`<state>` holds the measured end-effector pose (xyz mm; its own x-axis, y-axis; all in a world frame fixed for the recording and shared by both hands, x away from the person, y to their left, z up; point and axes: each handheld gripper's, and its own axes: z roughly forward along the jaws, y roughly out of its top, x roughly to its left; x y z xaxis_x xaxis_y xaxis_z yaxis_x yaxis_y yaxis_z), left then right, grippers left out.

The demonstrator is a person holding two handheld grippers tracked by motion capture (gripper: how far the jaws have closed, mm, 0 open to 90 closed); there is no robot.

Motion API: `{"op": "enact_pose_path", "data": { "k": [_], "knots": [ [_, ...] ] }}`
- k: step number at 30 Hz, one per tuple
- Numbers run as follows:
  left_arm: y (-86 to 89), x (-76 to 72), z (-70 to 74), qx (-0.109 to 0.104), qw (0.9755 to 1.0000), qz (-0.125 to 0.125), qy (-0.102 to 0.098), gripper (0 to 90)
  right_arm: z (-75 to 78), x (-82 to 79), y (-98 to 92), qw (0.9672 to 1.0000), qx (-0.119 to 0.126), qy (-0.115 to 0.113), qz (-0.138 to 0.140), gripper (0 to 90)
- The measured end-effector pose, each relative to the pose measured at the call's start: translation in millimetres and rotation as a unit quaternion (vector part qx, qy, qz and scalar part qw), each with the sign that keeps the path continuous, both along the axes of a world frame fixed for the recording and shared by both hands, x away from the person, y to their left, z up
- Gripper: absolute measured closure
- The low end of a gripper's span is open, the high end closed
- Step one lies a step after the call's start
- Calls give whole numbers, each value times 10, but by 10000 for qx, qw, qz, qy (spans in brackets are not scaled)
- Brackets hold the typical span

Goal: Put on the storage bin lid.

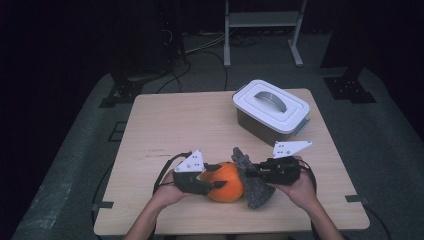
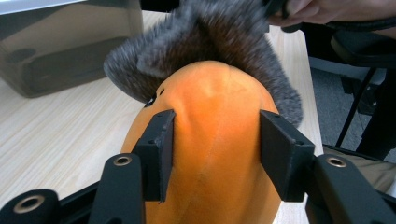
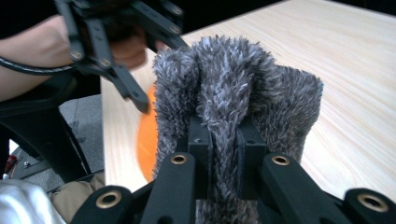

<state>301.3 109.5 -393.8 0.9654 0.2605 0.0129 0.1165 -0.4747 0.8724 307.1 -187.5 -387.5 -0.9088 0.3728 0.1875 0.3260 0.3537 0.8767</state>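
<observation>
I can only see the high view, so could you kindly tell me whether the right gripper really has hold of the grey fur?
Observer: Yes. In the right gripper view, the right gripper has its jaws shut on a fold of the grey fur.
Operator: Thank you. And how does the left gripper sit on the orange body?
Observer: Its pads press against opposite sides of the orange body, with the fur just beyond them.

Orange plush body (image 1: 227, 182); grey fur cover (image 1: 252, 182); white-lidded box (image 1: 270, 110).
</observation>
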Motion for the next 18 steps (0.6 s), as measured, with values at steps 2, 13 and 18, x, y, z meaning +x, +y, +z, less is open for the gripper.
{"op": "enact_pose_path", "data": {
  "k": [2,13,18],
  "knots": [
    [-7,4,-9,5,10000,-29,7,432,6,-21,41,9999,-129,-55,36,792],
    [-9,114,-192,137,9992,43,377,154,-136,58,-25,9996,-220,164,-31,787],
    [34,112,-165,58,9995,-6,300,381,-160,100,-70,9994,-182,269,-70,786]
  ]
}}
